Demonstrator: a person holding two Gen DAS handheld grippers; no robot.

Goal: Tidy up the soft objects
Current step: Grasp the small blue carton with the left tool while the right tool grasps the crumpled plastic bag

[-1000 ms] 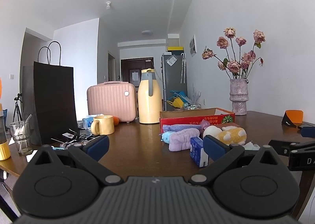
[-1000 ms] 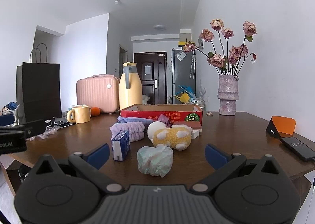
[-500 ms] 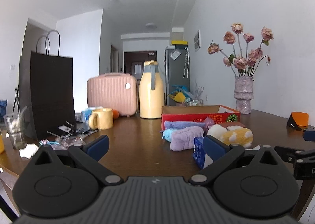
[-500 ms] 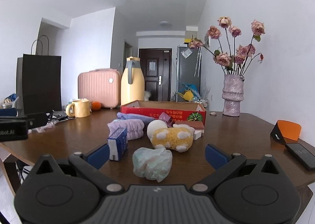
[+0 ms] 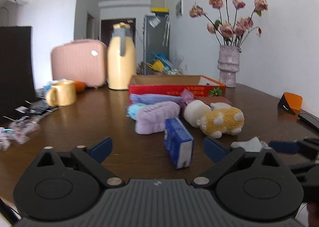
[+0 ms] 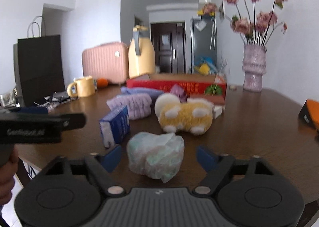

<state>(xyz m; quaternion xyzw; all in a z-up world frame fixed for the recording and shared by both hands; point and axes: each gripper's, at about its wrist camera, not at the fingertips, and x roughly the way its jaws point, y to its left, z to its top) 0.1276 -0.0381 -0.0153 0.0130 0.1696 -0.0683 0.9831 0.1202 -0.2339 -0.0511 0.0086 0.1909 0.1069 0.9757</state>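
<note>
- Tabletop [image 5: 83, 119] of dark brown wood carries everything we see; white walls and a dark door [image 6: 167, 47] close the room behind it.
- We hold our left gripper [image 5: 157, 147] with jaws wide apart, nothing between them; a blue carton [image 5: 178, 144] stands just ahead.
- Our right gripper [image 6: 158, 156] is spread too, its fingers flanking a crumpled plastic-wrapped bundle [image 6: 155, 156] without touching it.
- Soft things cluster mid-table: a yellow plush toy [image 6: 185, 117], a lilac fluffy cloth [image 6: 131, 105], near a red cardboard box [image 6: 175, 85].
- Farther back stand a yellow mug [image 5: 61, 93], a cream thermos jug [image 5: 120, 65], a pink case [image 5: 78, 63] and a vase of dried roses [image 5: 229, 65].
</note>
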